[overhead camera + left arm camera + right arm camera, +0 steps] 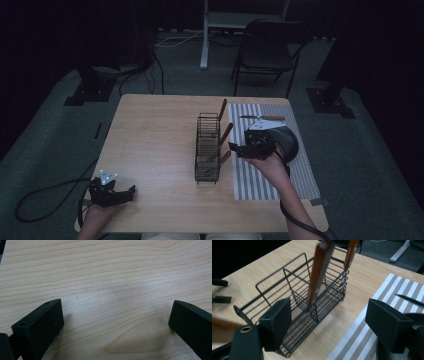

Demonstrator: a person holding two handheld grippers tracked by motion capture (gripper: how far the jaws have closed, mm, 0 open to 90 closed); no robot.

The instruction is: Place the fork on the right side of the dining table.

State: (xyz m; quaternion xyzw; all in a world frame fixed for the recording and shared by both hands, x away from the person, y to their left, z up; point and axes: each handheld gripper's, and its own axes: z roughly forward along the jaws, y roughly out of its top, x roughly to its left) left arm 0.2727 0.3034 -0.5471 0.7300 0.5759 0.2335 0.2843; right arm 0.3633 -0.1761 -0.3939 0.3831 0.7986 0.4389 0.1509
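A black wire caddy (207, 150) stands in the middle of the wooden table (155, 135). Three wooden-handled utensils lean out of its right side: the far handle (222, 107), the middle handle (226, 134) and the near handle (225, 157). My right gripper (237, 148) hovers just right of the caddy, open, with nothing between its jaws. In the right gripper view (329, 325) the caddy (297, 302) lies beyond the jaws, with two handles (319, 272) slanting up. My left gripper (125, 192) rests open at the table's near left corner, over bare wood (115, 302).
A grey-and-white striped mat (295, 165) covers the table's right side, and a wooden-handled knife (262, 118) lies at its far end. A dark round object (287, 140) sits behind my right hand. A folding chair (267, 50) stands beyond the table.
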